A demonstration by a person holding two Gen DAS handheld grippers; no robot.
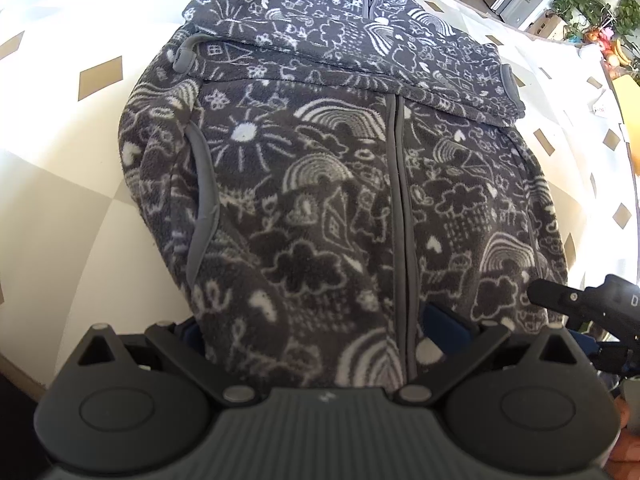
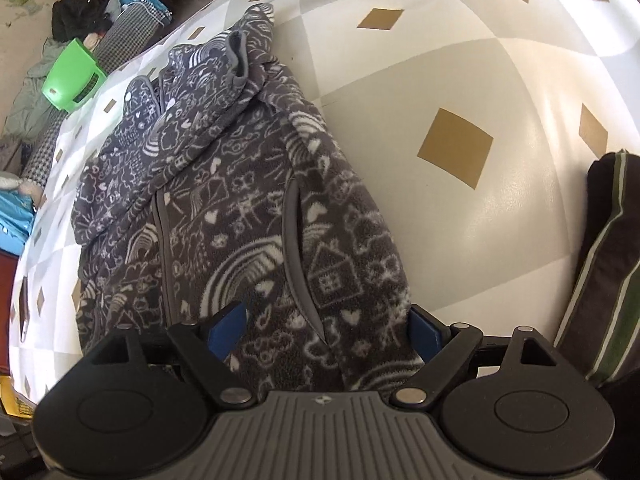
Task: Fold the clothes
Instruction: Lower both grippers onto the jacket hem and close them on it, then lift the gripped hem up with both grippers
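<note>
grey patterned fleece jacket [image 1: 320, 168] lies zip up on the checked tablecloth [image 1: 80, 152], hood at the far end, near hem running between both tongs. left gripper [image 1: 316, 332] jaws wide, hem between the blue pads, grip cannot tell. right gripper [image 2: 328, 332] likewise wide around the hem, pads not clearly pressing. bare cloth left and right of the jacket; striped cushion [image 2: 604, 272] at the right edge.

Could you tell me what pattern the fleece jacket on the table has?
Dark grey fleece jacket with white doodles: suns, rainbows, clouds, hearts. Left wrist view shows it best.
</note>
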